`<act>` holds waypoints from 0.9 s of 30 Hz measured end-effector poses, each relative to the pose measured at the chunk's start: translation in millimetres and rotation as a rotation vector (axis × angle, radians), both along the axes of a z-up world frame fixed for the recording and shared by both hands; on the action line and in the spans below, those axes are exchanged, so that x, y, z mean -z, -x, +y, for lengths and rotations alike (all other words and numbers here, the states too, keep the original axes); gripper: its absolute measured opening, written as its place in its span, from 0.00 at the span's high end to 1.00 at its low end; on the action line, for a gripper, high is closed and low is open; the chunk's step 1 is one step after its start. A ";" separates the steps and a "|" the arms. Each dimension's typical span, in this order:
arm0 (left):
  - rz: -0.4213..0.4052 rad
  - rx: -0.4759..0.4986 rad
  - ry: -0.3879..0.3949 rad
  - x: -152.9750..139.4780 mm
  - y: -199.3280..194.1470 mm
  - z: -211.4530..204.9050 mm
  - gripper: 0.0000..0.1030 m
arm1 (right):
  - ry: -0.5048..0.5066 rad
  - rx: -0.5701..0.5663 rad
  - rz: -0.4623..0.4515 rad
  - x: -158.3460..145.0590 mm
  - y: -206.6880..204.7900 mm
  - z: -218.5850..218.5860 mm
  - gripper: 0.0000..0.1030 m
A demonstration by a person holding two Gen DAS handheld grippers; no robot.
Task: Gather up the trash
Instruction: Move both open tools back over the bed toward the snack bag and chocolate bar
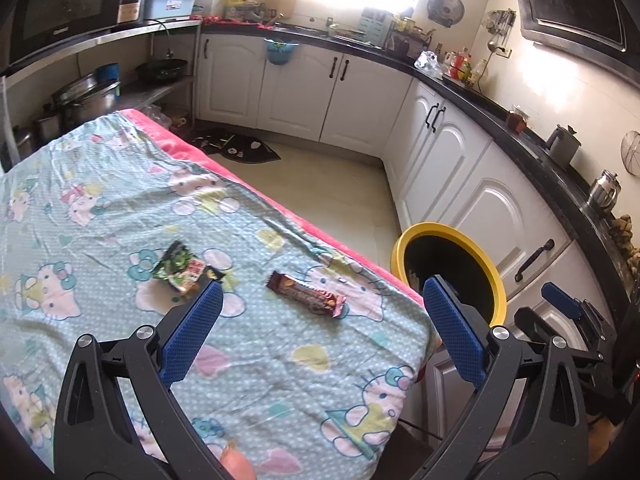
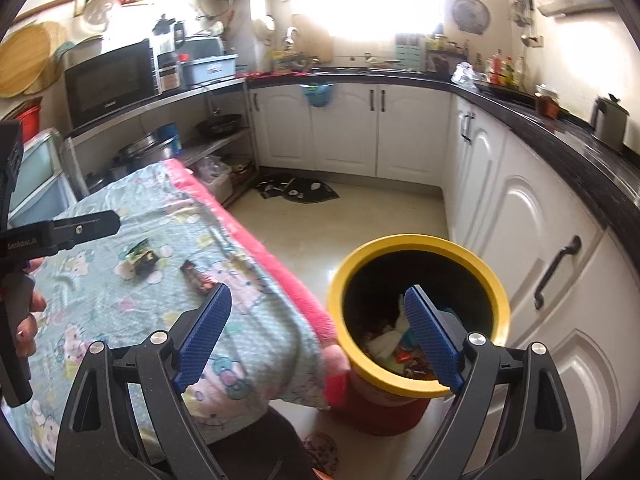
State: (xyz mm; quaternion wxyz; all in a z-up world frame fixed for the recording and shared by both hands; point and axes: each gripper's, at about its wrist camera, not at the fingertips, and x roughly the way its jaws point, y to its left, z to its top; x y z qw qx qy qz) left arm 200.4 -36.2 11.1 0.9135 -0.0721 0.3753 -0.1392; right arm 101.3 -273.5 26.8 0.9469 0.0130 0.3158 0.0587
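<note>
Wrappers (image 1: pixel 306 294) lie on tablecloth (image 1: pixel 100 200); yellow-rimmed bin (image 2: pixel 416 252) stands just beside.

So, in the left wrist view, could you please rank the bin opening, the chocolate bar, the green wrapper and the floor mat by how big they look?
1. Bin opening, clearly largest.
2. Floor mat, though it lies farthest from the camera.
3. Chocolate bar and green wrapper: too alike to rank.
</note>
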 end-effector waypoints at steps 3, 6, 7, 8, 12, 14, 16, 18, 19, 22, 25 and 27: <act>-0.013 -0.018 -0.016 -1.4 5.1 9.0 0.10 | 0.002 -0.030 -0.001 -0.7 0.1 12.9 0.17; -0.015 -0.039 -0.027 -1.0 8.7 18.9 0.10 | 0.012 -0.066 -0.004 -1.7 -1.6 27.9 0.17; -0.016 -0.051 -0.031 -0.7 10.2 23.7 0.10 | 0.013 -0.081 -0.005 -2.3 -2.3 33.7 0.17; -0.017 -0.058 -0.033 -0.9 10.3 26.7 0.10 | 0.014 -0.090 -0.006 -2.8 -3.0 37.4 0.17; -0.019 -0.095 -0.047 0.1 15.2 43.5 0.10 | 0.023 -0.137 -0.011 -4.2 -4.8 55.0 0.17; -0.017 -0.109 -0.046 0.5 17.0 51.2 0.10 | 0.027 -0.163 -0.013 -5.4 -6.1 65.4 0.17; -0.018 -0.124 -0.049 0.6 19.4 58.4 0.10 | 0.031 -0.188 -0.015 -6.7 -7.8 74.4 0.17; -0.018 -0.140 -0.057 2.0 21.2 67.5 0.10 | 0.036 -0.210 -0.016 -7.8 -9.2 82.0 0.17; -0.015 -0.149 -0.059 3.0 22.0 72.3 0.10 | 0.040 -0.226 -0.017 -8.2 -9.9 88.1 0.17; -0.009 -0.171 -0.066 5.4 22.7 81.7 0.10 | 0.046 -0.259 -0.017 -7.4 -10.5 99.2 0.17; 0.002 -0.195 -0.078 10.4 21.1 91.6 0.10 | 0.058 -0.299 -0.012 -5.4 -14.5 114.0 0.17; 0.012 -0.214 -0.088 15.8 18.7 98.6 0.10 | 0.066 -0.319 -0.008 -3.0 -16.3 121.1 0.17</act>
